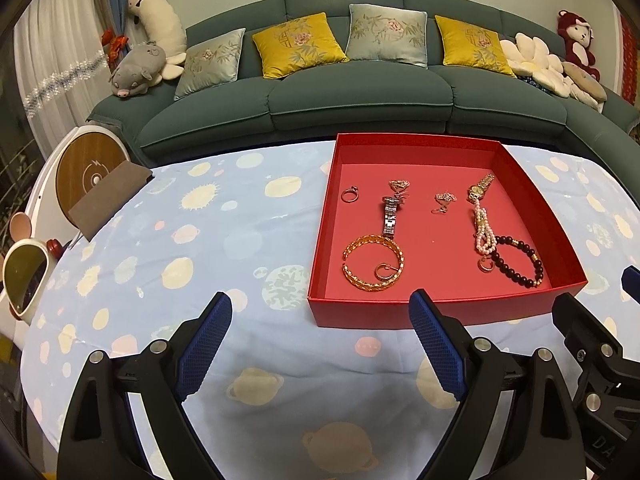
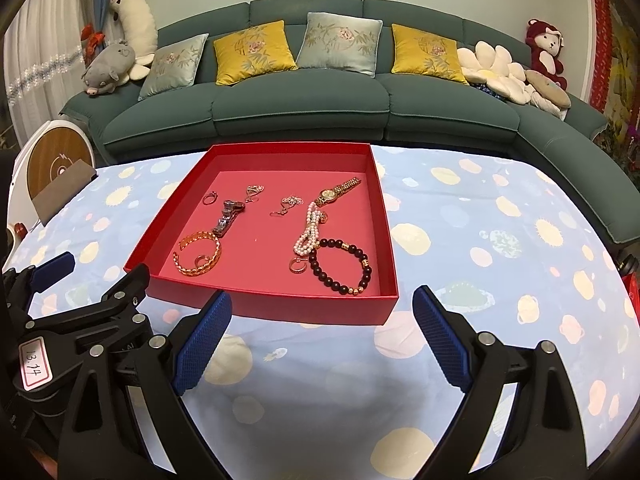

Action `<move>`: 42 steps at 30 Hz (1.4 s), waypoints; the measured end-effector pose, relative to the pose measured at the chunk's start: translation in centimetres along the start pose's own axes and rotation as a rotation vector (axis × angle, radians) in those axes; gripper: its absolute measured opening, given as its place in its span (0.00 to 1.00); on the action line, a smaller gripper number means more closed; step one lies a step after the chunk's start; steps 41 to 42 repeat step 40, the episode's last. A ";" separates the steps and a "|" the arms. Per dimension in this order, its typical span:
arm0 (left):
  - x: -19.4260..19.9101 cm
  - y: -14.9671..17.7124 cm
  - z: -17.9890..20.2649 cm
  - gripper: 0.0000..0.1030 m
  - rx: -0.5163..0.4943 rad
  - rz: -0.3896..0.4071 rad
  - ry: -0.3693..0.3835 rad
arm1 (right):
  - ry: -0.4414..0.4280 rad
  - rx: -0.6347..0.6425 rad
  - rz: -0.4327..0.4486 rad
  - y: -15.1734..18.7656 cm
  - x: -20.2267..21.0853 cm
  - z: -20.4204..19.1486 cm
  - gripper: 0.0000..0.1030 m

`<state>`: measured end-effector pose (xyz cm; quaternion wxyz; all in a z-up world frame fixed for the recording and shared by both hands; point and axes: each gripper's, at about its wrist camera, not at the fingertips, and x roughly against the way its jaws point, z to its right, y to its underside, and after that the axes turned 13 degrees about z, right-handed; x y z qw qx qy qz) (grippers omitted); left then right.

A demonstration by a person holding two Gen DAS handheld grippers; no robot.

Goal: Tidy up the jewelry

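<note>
A red tray (image 1: 436, 312) (image 2: 256, 300) stands on the blue planet-print tablecloth. Inside lie a gold bangle (image 1: 374, 262) (image 2: 199, 258), a silver watch (image 1: 390, 216) (image 2: 226, 218), a gold watch (image 1: 479, 189) (image 2: 336, 193), a pearl strand (image 1: 484, 232) (image 2: 307, 236), a dark bead bracelet (image 1: 518, 260) (image 2: 340, 266), a ring (image 1: 349, 196) (image 2: 209, 199) and small earrings (image 1: 442, 200) (image 2: 289, 203). My left gripper (image 1: 322, 328) is open and empty, just before the tray's near left corner. My right gripper (image 2: 322, 328) is open and empty before the tray's near wall.
A green sofa (image 1: 360, 104) with cushions and plush toys runs behind the table. A round white and wood device (image 1: 86, 168) and a brown card (image 1: 108, 204) stand at the table's left edge. A white-framed mirror (image 1: 22, 276) sits far left.
</note>
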<state>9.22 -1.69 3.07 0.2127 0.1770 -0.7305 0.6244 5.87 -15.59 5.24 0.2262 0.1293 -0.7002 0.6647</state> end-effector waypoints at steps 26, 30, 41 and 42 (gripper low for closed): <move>-0.2 0.2 0.3 0.85 -0.016 0.020 -0.010 | 0.006 0.007 -0.002 0.0 0.2 0.1 0.87; -0.4 0.2 0.4 0.85 -0.018 0.009 -0.001 | 0.009 0.006 -0.002 0.1 0.2 0.2 0.87; -0.6 0.2 0.4 0.85 -0.017 -0.001 -0.002 | 0.011 0.011 0.003 0.1 0.1 0.1 0.87; -0.6 0.2 0.4 0.85 -0.017 -0.001 -0.002 | 0.011 0.011 0.003 0.1 0.1 0.1 0.87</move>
